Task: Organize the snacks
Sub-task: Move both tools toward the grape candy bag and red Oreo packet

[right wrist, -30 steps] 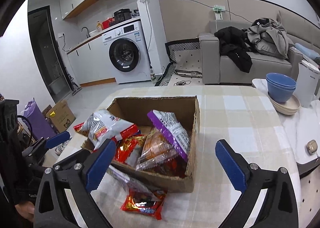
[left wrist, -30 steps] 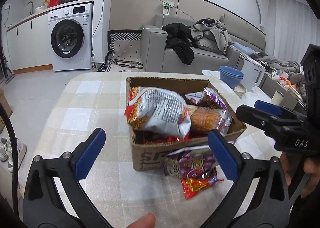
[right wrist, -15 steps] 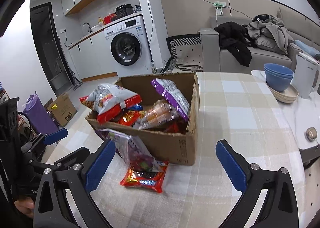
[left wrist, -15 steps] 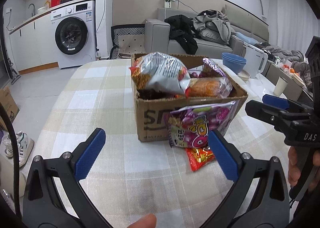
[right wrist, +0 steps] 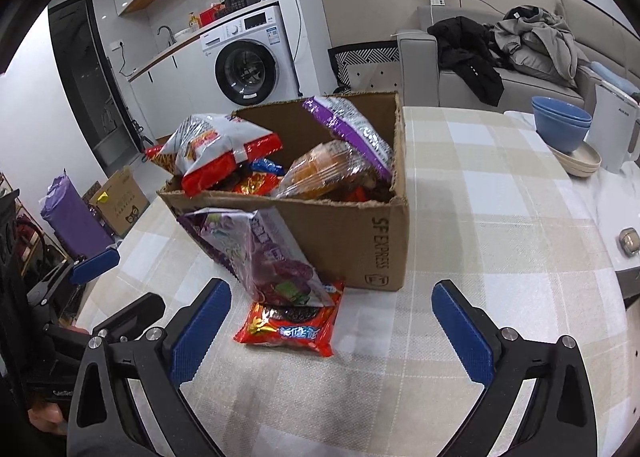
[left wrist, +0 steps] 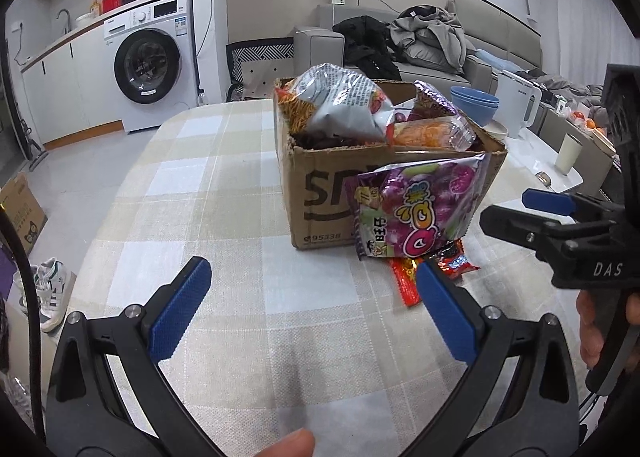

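Note:
A cardboard box (left wrist: 320,185) (right wrist: 360,233) full of snack bags stands on the checked tablecloth. A grey and red chip bag (left wrist: 344,105) (right wrist: 212,145) sticks out of it, with an orange packet (left wrist: 432,133) and a purple-edged bag (right wrist: 348,129). A purple candy bag (left wrist: 416,209) (right wrist: 264,257) leans on the box's near wall. A red cookie packet (right wrist: 292,325) (left wrist: 448,261) lies flat under it. My left gripper (left wrist: 316,309) is open and empty, low in front of the box. My right gripper (right wrist: 332,321) is open and empty, just before the red packet.
Blue bowls (right wrist: 560,125) on a plate and a white kettle (right wrist: 612,129) stand at the table's right side. A white cup (left wrist: 568,153) is further right. A washing machine (left wrist: 152,65) and a grey sofa (right wrist: 500,69) are behind the table.
Both grippers have dropped lower and pulled back from the box, so I now see its side walls rather than down into it. The snacks have not moved.

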`<control>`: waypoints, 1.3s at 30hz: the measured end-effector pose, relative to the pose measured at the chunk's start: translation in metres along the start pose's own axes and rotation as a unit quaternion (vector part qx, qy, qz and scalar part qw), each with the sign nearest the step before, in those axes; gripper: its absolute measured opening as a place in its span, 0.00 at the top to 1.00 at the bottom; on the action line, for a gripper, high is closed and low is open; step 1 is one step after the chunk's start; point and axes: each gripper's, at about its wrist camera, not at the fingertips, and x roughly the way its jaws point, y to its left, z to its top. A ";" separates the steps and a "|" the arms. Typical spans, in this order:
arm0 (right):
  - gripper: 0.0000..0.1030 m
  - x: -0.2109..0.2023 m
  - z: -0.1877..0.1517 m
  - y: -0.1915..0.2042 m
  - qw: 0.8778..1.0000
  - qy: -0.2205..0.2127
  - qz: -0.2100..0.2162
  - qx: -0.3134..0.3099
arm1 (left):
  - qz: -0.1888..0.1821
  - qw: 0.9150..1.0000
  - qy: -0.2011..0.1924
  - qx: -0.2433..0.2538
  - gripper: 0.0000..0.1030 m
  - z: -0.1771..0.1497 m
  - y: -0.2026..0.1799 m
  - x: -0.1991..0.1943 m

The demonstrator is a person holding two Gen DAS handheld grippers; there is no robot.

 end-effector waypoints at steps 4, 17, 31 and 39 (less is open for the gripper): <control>0.01 0.006 -0.005 0.006 1.000 0.012 -0.008 -0.009 | -0.001 1.000 0.002 -0.009 0.01 0.000 0.006 0.001; 0.01 0.039 -0.023 0.015 0.998 0.066 -0.014 -0.013 | 0.003 1.000 0.011 -0.023 0.01 0.000 0.018 0.009; 0.01 0.076 -0.030 0.038 0.994 0.097 -0.058 -0.011 | 0.007 0.998 0.029 -0.060 0.01 -0.003 0.044 0.029; 0.01 0.083 -0.032 0.056 0.993 0.093 -0.068 -0.009 | 0.008 0.998 0.029 -0.060 0.01 -0.003 0.047 0.033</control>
